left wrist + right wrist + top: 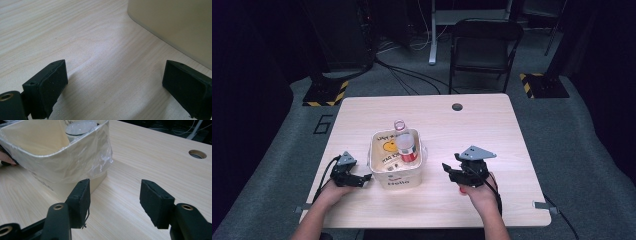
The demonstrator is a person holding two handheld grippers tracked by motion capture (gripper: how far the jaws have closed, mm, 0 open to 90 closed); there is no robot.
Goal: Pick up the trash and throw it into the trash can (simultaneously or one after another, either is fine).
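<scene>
Flanking bin (396,172) at table (482,130) centre: left gripper (365,178) wide open, empty; right gripper (447,169) part open, empty; bottle (406,146) inside; liner (100,157) grasp pending

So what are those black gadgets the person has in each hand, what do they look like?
Each is a black hand-held gripper with two flat, blocky black jaws faced with rough pads. Brass-coloured screw holes show near the jaw bases. A grey three-cornered plate sits on top of the right gripper, a smaller one on the left. A black cable trails back from each. The forearms are bare, no sleeves in view.
</scene>
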